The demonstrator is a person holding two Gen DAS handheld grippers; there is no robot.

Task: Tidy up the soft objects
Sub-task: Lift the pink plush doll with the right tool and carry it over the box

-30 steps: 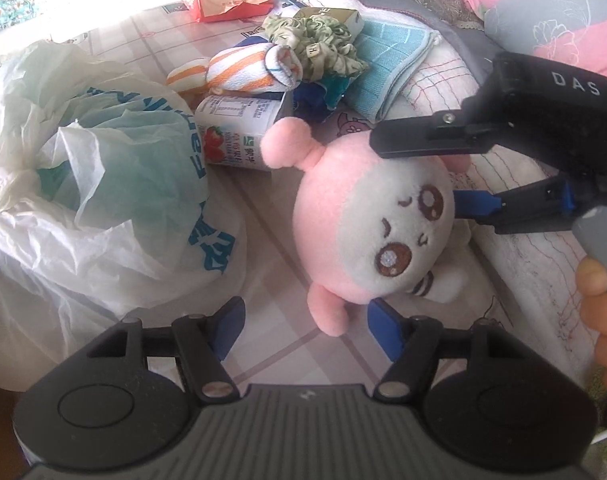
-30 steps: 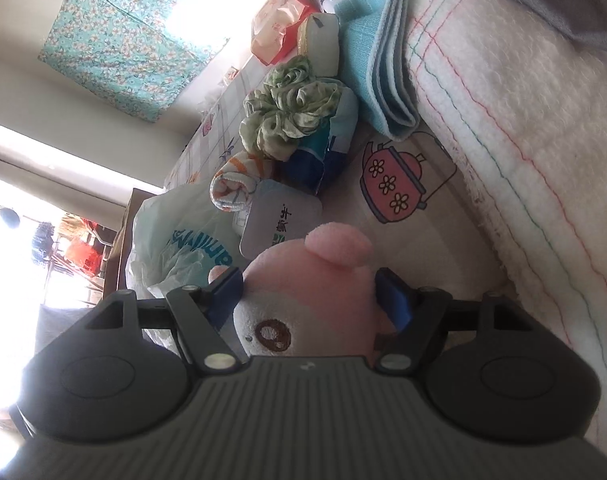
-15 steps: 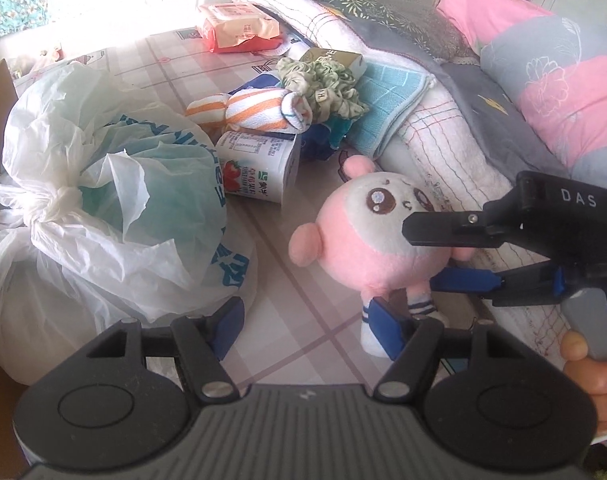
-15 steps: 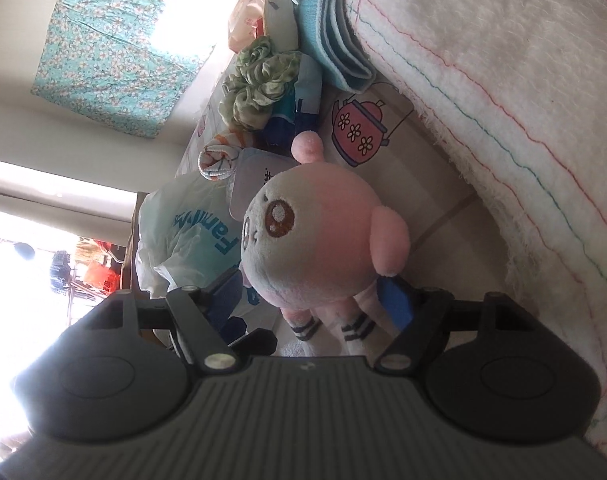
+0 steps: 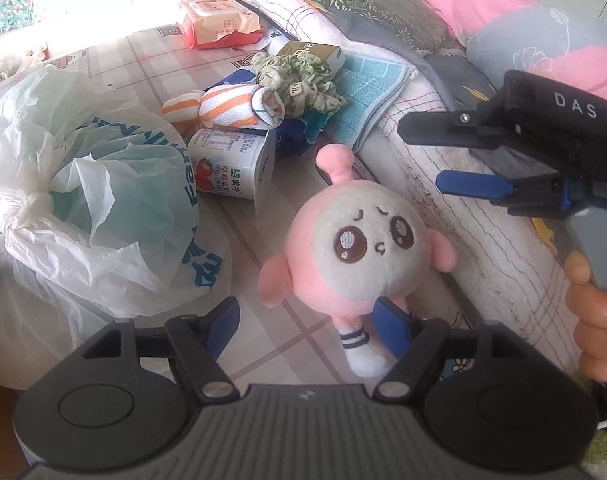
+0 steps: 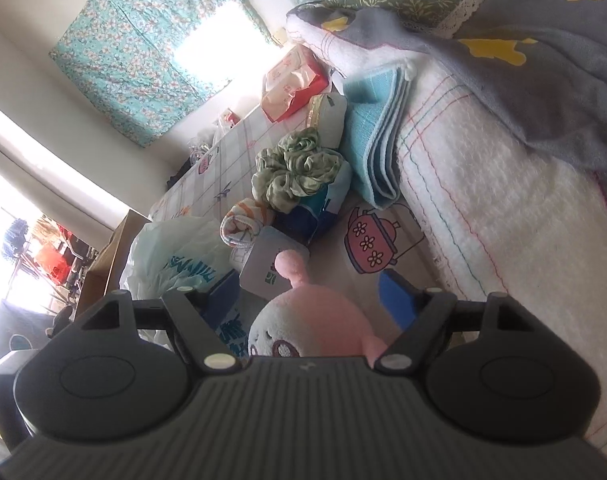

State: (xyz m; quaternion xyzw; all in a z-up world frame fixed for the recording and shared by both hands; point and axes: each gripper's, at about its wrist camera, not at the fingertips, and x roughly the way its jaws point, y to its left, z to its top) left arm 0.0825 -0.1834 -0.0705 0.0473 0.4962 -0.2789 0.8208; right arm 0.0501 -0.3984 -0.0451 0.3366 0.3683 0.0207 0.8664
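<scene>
**Plush doll up on its feet, both tools spread wide**

Nearest to us, the left tool (image 5: 303, 326) has its jaws wide apart, and we see the pink plush doll (image 5: 357, 252) standing right at that tool's right-hand pad, one striped-sock leg dropping down beside it. The pad looks to be brushing the leg, though we cannot tell for sure that it touches. The doll stands on the checked tabletop (image 5: 303, 344), face toward us, antenna pointing up.

Just to the doll's right, our right tool (image 5: 421, 156) hovers above and beside the head, jaws also well apart and gripping nothing. From the right wrist view the doll's head sits low between the pads, untouched.

We judge this doll light, squashy and grippy: it will give under the pads, not slip. The round head is the sure hold; the thin legs would let it swing and flop.

To the doll's left slumps a knotted plastic bag (image 5: 83, 208). Behind the doll lies a tipped yogurt cup (image 5: 231, 168), then a striped rolled cloth (image 5: 231, 106), a green scrunchie (image 5: 299, 80) and a folded blue towel (image 5: 371, 92). Farthest back rests a tissue pack (image 5: 219, 24).
</scene>
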